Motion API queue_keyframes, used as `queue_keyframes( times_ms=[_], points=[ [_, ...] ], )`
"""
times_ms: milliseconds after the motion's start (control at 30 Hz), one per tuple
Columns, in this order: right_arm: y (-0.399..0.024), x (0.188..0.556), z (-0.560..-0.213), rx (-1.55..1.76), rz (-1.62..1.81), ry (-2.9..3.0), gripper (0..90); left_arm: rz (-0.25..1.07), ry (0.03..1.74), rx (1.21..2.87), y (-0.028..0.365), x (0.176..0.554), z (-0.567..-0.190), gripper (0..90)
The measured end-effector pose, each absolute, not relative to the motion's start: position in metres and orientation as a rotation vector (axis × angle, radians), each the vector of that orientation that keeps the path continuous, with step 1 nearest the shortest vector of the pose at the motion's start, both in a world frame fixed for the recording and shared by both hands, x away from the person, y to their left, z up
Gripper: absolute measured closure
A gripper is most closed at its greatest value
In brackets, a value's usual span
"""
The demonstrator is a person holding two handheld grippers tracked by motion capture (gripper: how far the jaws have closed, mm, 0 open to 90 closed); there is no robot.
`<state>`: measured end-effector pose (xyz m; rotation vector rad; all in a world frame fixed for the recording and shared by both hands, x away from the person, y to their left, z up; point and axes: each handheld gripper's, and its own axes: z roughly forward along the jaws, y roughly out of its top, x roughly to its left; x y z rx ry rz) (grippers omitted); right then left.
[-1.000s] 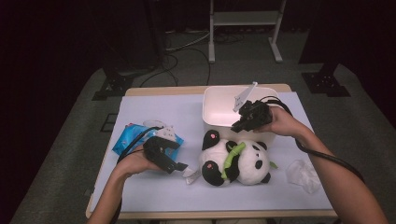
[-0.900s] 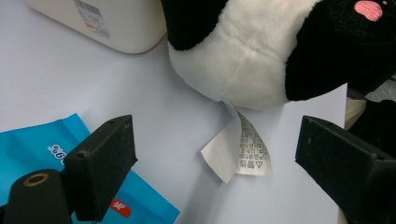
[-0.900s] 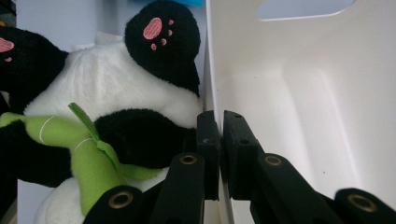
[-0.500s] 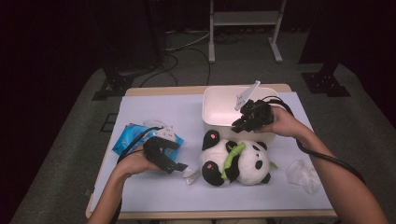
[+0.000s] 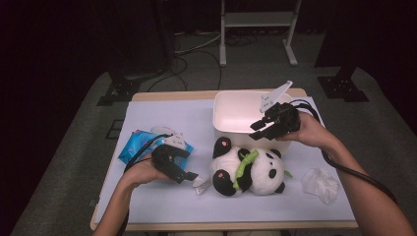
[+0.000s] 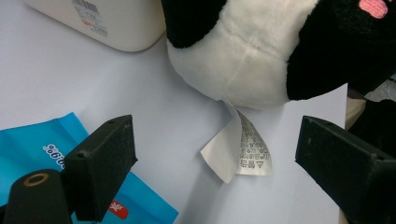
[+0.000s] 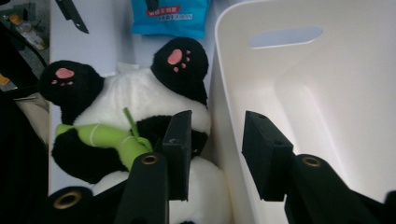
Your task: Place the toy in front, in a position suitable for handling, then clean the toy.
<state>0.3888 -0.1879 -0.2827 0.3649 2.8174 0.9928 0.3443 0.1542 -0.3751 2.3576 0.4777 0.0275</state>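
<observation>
Right claw (image 5: 259,130) just opening astride white bin's (image 5: 231,105) near wall, left claw (image 5: 193,176) spread around panda plush's (image 5: 248,167) label (image 6: 243,149), nothing pinched.

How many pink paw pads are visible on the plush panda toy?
2. In the high view, one pink paw pad is on the upper black foot beside the cream plastic bin, the other on the lower foot. Others may be hidden underneath.

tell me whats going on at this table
A person works two handheld grippers around a plush panda lying beside a white bin. The right gripper, jaws just opening and holding nothing, straddles the bin's near wall. The left gripper, open, points at the panda's care tag, over a blue wipes pack.
</observation>
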Motion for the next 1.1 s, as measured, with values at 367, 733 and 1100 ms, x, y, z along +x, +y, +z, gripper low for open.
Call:
queue_keyframes(
  times_ms=[367,733,1100],
  points=[
    [-0.186,0.36,-0.294,0.282,0.969,2.895,54.2,0.027,0.465,2.368,0.151,0.344,-0.373,11.3],
    [-0.19,0.351,-0.304,0.297,0.958,2.892,47.0,0.021,0.439,2.384,0.141,0.344,-0.372,11.3],
    [-0.191,0.342,-0.306,0.298,0.955,2.876,45.2,0.028,0.428,2.383,0.14,0.339,-0.369,11.3]
  ],
)
